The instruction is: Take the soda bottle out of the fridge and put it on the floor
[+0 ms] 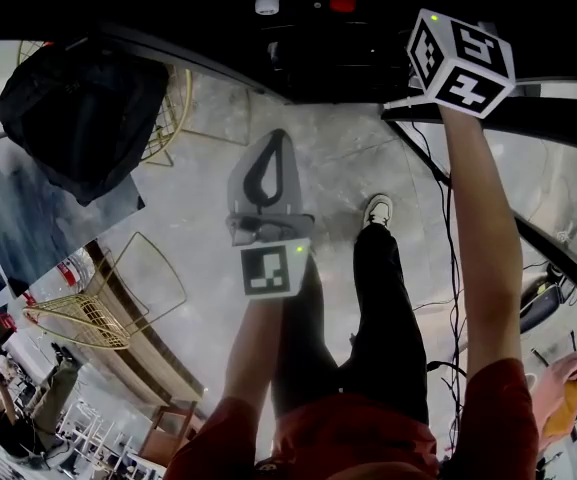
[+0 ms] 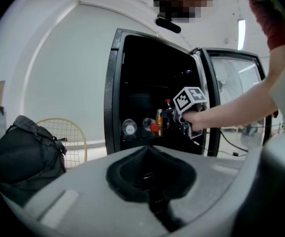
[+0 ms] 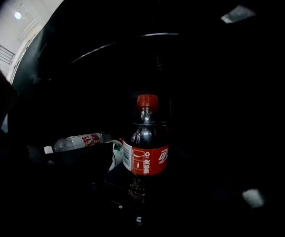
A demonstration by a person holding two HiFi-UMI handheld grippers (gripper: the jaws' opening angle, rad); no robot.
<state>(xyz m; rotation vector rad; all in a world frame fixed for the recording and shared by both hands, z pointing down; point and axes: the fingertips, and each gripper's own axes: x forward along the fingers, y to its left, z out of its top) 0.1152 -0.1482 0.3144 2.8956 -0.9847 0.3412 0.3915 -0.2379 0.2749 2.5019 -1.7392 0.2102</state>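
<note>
The soda bottle [image 3: 144, 154], dark with a red cap and red label, stands upright on a shelf in the dark fridge [image 2: 147, 83]. It fills the middle of the right gripper view, straight ahead of my right gripper [image 3: 143, 180], whose jaws are lost in the dark. From the left gripper view, the right gripper [image 2: 176, 114] reaches into the open fridge at a red-capped bottle [image 2: 168, 104]. Its marker cube [image 1: 461, 60] shows at the fridge's edge in the head view. My left gripper [image 1: 268, 173] hangs over the grey floor [image 1: 188, 208], jaws together and holding nothing.
A clear water bottle [image 3: 78, 142] lies on its side left of the soda. More bottles [image 2: 130, 127] sit on the shelf. A black bag [image 1: 83, 108] and gold wire racks [image 1: 108, 308] are at the left. The fridge door [image 2: 233, 98] stands open, and cables [image 1: 450, 258] run along the floor.
</note>
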